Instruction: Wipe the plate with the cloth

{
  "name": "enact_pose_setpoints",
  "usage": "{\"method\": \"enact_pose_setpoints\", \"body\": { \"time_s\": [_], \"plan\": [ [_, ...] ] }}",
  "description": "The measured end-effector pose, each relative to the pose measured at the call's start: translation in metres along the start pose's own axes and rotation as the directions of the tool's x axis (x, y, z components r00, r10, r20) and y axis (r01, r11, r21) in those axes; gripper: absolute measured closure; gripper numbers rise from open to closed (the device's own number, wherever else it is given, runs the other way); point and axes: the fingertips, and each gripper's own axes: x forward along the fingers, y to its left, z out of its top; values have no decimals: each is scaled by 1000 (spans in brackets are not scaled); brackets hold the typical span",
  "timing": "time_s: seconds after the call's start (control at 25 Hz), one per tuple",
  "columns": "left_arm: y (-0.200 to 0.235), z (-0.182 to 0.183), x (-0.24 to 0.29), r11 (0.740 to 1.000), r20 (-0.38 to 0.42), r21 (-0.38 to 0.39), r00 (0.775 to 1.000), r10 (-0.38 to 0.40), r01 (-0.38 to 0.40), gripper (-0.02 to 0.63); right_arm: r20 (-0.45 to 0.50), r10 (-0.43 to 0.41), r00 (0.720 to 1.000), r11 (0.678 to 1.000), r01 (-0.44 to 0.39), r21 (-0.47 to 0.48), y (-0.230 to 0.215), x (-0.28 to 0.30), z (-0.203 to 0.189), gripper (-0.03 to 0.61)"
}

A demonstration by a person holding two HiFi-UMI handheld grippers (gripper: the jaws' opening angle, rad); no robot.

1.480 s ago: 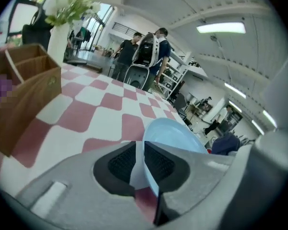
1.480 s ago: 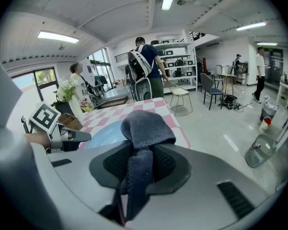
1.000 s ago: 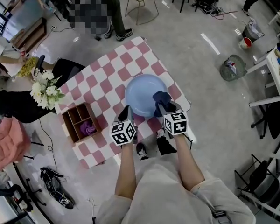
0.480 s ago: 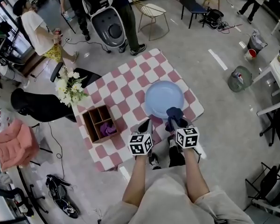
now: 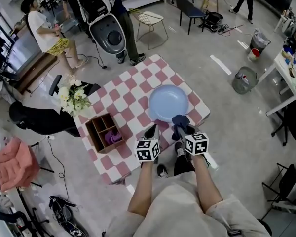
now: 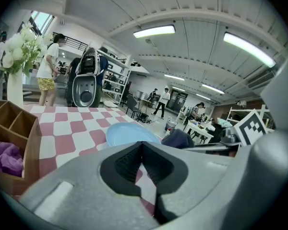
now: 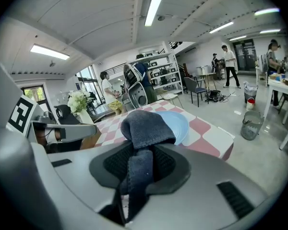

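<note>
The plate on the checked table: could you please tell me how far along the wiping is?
Done: the cloth is picked up, pinched in the shut right gripper. In hand: it is held at the near rim of the blue plate; contact cannot be confirmed. The left gripper is shut and empty. Left: the wiping across the plate, whose surface shows no sign either way.

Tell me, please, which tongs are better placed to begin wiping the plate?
The right tongs, I think: they are shut on the dark cloth, which is at the near edge of the blue plate. The left tongs are shut on nothing, short of the plate.
</note>
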Motion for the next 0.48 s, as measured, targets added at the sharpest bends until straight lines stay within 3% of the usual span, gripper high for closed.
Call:
{"method": "enact_pose_setpoints", "body": {
  "time_s": [0.2,0.48],
  "plan": [
    [-7,1,0,999,-10,13,999,-46,46,604,19,-16,1000,1000,16,-9,-2,-4,8,477],
    [-4,1,2,1000,-10,12,1000,-16,16,604,28,-6,1000,1000,6,-13,-1,-5,13,477]
  ]
}}
